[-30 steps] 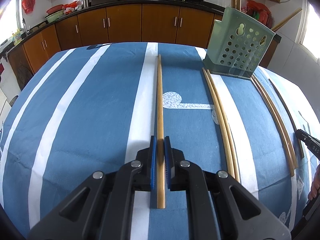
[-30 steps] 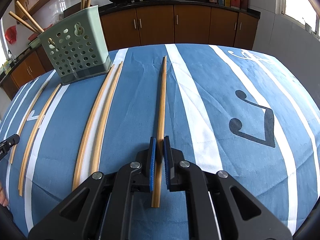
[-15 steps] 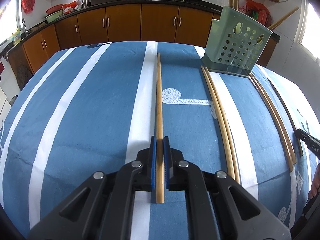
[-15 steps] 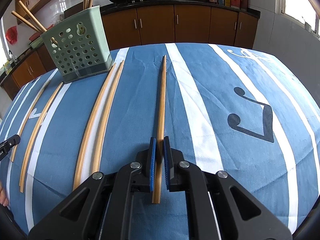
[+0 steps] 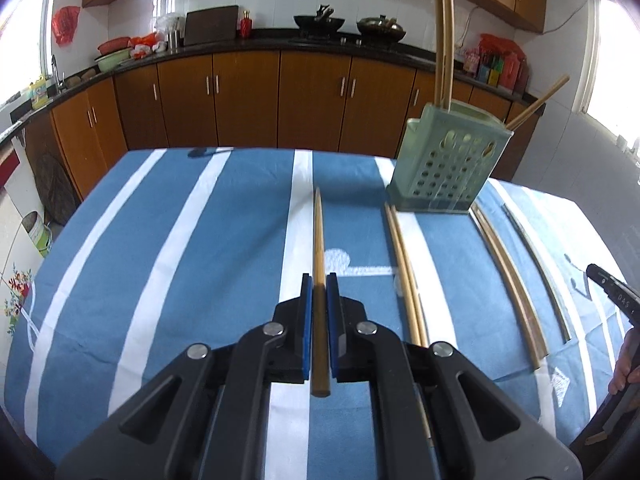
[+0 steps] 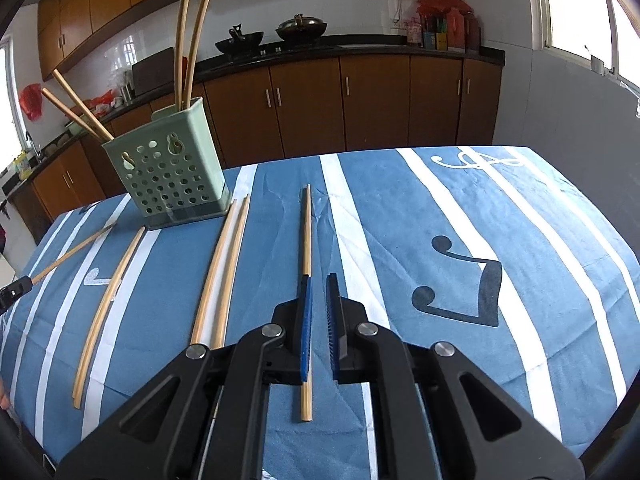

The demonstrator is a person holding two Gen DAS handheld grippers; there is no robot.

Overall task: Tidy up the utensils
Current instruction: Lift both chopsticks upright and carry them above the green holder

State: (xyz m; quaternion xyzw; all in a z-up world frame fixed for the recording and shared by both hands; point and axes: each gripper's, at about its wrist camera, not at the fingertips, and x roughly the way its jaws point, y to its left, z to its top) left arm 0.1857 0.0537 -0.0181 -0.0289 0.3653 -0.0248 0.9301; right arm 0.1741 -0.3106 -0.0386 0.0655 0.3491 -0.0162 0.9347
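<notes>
My left gripper point(image 5: 319, 280) is shut on a wooden chopstick point(image 5: 319, 240) and holds it lifted above the blue striped cloth. My right gripper point(image 6: 318, 280) is open a little, raised over another chopstick point(image 6: 306, 232) that lies on the cloth under its left finger. The green perforated holder point(image 5: 444, 168) stands at the back right in the left view and at the back left in the right view point(image 6: 168, 176), with several chopsticks standing in it.
Loose chopstick pairs lie on the cloth point(image 5: 160, 264): one pair point(image 5: 406, 268) right of my left gripper, more point(image 5: 508, 276) further right. In the right view pairs lie at left point(image 6: 224, 264) and far left point(image 6: 108, 304). Kitchen cabinets stand behind the table.
My left gripper has lifted its chopstick off the cloth. My right gripper has let go of its chopstick and risen; that chopstick lies on the cloth.
</notes>
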